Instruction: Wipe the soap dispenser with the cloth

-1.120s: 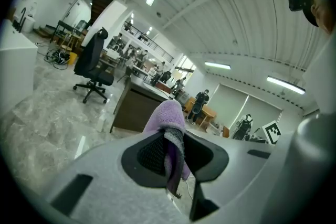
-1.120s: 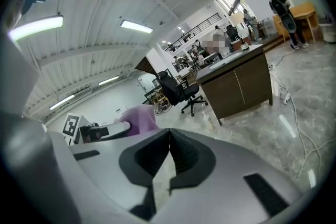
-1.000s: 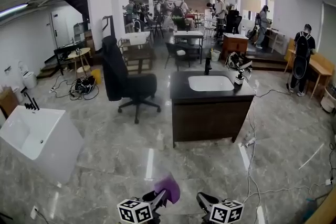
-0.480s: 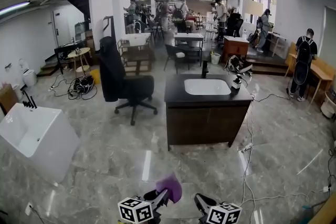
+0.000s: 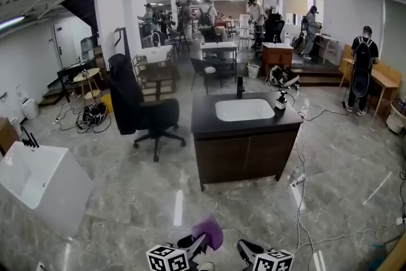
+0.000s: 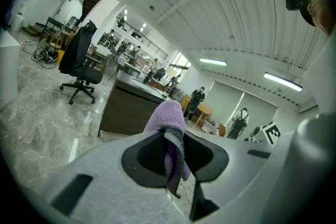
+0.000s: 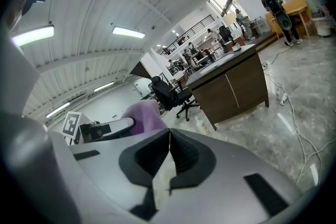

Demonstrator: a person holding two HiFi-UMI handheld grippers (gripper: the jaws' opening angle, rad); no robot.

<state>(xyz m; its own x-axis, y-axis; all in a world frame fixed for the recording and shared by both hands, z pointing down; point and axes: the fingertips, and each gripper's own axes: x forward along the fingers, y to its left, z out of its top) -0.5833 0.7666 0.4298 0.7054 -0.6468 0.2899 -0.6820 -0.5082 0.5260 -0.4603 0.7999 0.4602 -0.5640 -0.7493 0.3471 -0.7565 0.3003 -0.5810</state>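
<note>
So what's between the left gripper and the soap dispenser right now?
Head view: bare marble floor, then the dark sink cabinet. The soap dispenser stands on its top. The left gripper holds the purple cloth.

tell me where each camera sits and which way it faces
Head view: on the person's head, facing forward and down toward the sink cabinet; left tool and right tool show at the bottom edge.
Left gripper view: on the left tool, looking along its jaws, shut on the purple cloth, toward the sink cabinet.
Right gripper view: on the right tool, along its shut, empty jaws; left tool shows at left.
Shared: all see the sink cabinet.
</note>
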